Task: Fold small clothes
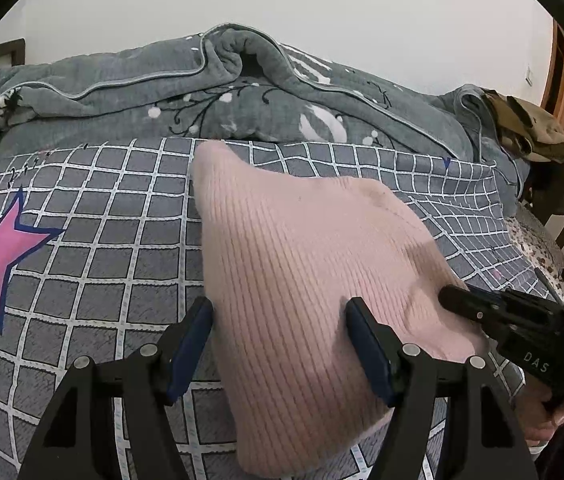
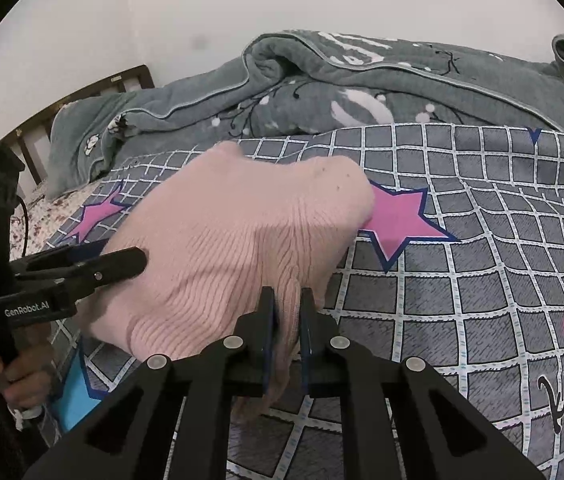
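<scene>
The pink ribbed knit garment [image 1: 302, 272] lies on the grey grid-patterned bedsheet [image 1: 93, 240], just in front of the rumpled grey fleece blanket [image 1: 161, 80]. The right gripper [image 2: 288, 308] pinches the garment's near edge; the left gripper [image 1: 277, 312] hovers spread, its 2 jaws straddling the cloth. Best to carry the pinched edge towards the blanket, keeping layers flat.
</scene>
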Demonstrator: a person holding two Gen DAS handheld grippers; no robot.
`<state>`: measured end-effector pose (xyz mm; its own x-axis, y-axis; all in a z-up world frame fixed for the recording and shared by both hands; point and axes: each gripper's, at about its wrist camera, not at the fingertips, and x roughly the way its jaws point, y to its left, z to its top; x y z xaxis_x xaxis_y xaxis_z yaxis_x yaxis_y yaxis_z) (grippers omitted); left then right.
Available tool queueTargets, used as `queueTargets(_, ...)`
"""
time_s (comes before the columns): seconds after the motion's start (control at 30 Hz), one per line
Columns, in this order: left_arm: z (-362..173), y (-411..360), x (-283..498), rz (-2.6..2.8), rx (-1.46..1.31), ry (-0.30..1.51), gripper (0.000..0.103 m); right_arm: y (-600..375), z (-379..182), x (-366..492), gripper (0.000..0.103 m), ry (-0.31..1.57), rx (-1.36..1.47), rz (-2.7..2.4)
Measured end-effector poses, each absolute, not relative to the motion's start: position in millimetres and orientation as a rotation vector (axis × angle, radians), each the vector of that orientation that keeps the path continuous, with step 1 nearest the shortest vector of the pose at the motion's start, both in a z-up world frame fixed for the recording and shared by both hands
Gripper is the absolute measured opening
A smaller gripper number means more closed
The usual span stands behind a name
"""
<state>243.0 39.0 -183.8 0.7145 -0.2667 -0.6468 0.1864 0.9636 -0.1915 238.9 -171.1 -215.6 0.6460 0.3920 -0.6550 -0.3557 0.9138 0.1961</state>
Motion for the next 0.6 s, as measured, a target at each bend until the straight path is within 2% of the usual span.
queueTargets(0.6,-174,41,247,-0.229,-0.131,0.666,0.067,-173,-204,238,0.015,0.728,0.091,0.460)
